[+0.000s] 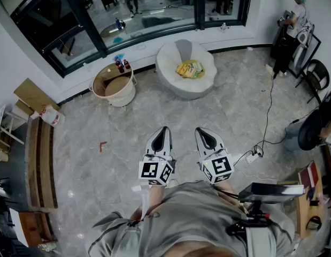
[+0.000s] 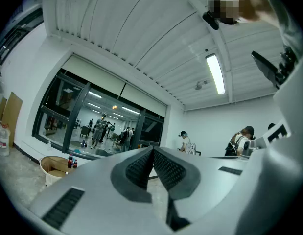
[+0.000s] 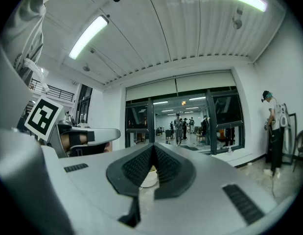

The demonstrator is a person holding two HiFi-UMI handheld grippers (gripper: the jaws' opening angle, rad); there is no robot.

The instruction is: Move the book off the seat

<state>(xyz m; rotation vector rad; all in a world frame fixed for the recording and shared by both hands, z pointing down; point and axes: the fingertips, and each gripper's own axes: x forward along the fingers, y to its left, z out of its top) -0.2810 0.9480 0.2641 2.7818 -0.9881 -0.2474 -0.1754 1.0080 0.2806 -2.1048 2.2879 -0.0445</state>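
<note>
Left tongs (image 1: pixel 163 130) and right tongs (image 1: pixel 200 131) are closed tight, holding nothing, side by side. Far ahead, a yellow book (image 1: pixel 190 69) lies on the round white seat (image 1: pixel 169 62).

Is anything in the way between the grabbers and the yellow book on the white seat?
No, nothing visible. Only bare floor lies between the left gripper, the right gripper and the yellow book on the white seat. The round tub stands off to the left.
</note>
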